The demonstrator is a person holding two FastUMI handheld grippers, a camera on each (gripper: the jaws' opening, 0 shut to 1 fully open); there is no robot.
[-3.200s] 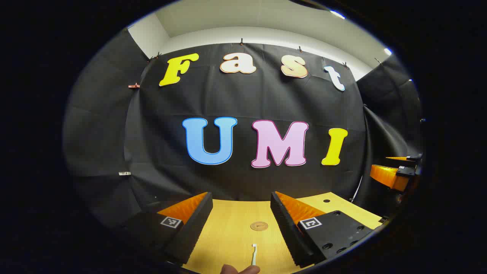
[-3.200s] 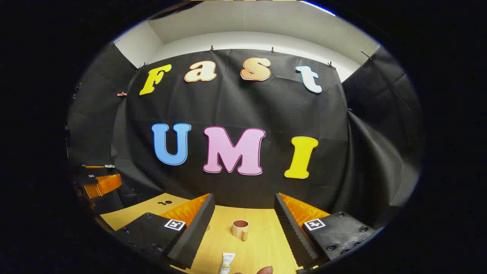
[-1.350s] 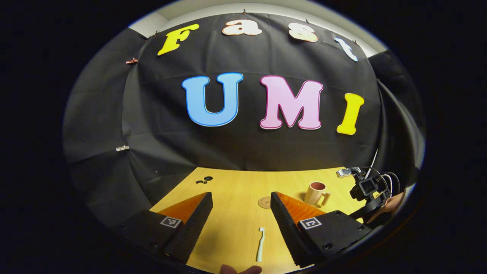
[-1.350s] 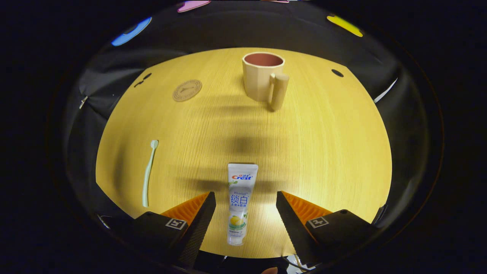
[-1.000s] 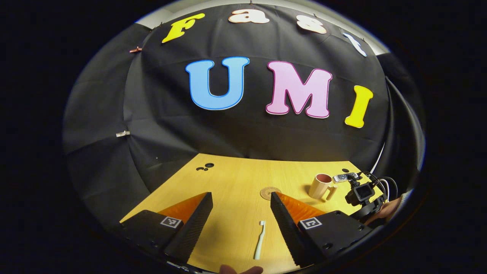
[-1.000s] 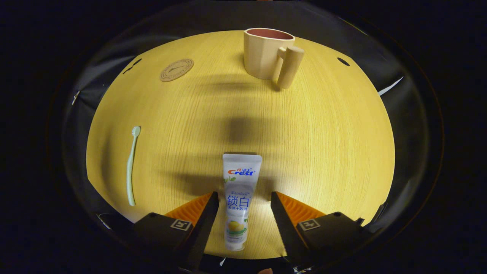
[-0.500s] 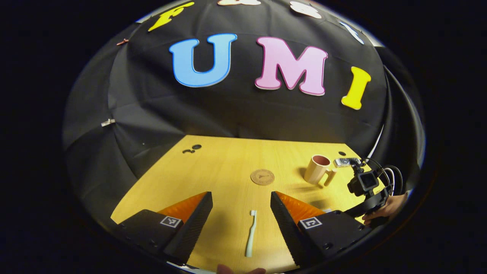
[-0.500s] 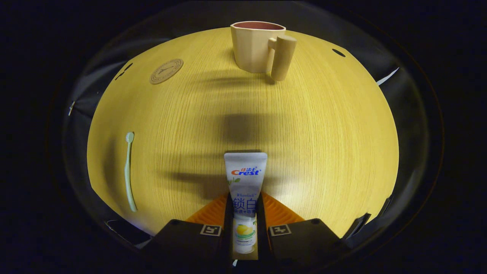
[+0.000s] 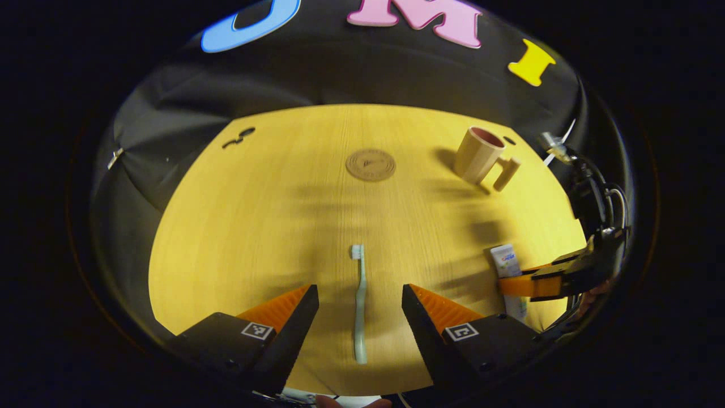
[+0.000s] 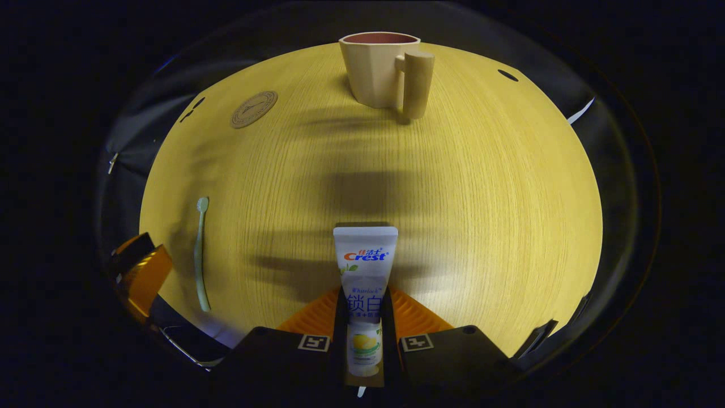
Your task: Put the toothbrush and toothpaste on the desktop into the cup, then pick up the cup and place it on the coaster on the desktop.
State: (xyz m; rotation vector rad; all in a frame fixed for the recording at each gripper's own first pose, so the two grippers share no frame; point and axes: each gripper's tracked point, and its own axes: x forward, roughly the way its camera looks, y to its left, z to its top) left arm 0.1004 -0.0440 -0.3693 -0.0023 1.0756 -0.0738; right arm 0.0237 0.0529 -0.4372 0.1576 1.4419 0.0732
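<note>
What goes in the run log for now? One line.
right gripper: shut on white toothpaste tube | left gripper: open, straddling pale green toothbrush | beige cup: empty

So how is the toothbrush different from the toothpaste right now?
The toothbrush is thin and pale green; the toothpaste is a wide, flat white tube with printing. The toothbrush lies free on the table between the open fingers of the left gripper, untouched; the toothpaste is pinched by both fingers of the right gripper. Both are long, point away from their grippers, and neither is in the cup yet.

Matt wood-grain desktop (image 10: 481,187)
</note>
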